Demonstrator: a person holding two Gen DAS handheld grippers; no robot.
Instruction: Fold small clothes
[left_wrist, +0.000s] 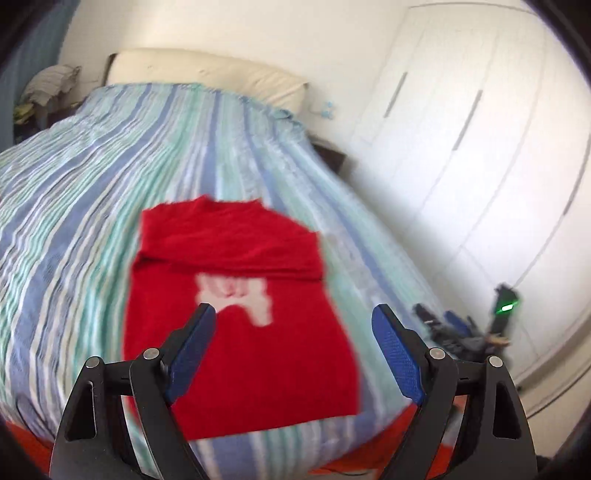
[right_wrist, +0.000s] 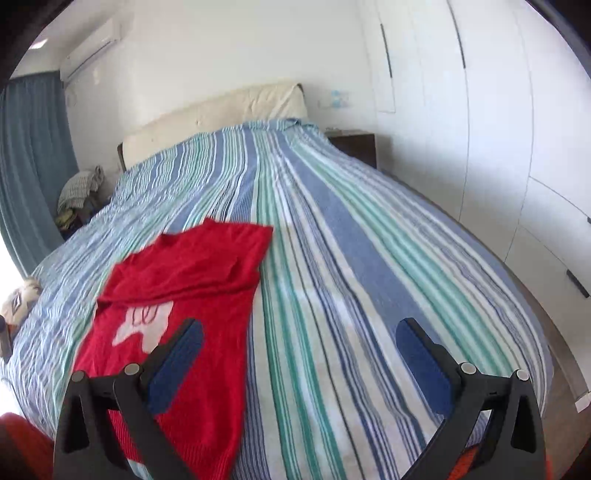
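Observation:
A small red sweater (left_wrist: 236, 317) with a white print lies flat on the striped bedspread (left_wrist: 74, 206), its sleeves folded in across the chest. My left gripper (left_wrist: 293, 314) is open and empty, hovering above the sweater's lower half. The other gripper (left_wrist: 465, 332) shows blurred at the right of the left wrist view. In the right wrist view the sweater (right_wrist: 173, 314) lies at the left. My right gripper (right_wrist: 299, 332) is open and empty over the bare bedspread (right_wrist: 369, 258), to the right of the sweater.
A cream headboard (right_wrist: 221, 114) stands at the far end of the bed. White wardrobe doors (right_wrist: 498, 129) line the right side. A dark nightstand (right_wrist: 354, 146) sits by the headboard. A pile of laundry (right_wrist: 77, 192) and a blue curtain (right_wrist: 29, 166) are at the left.

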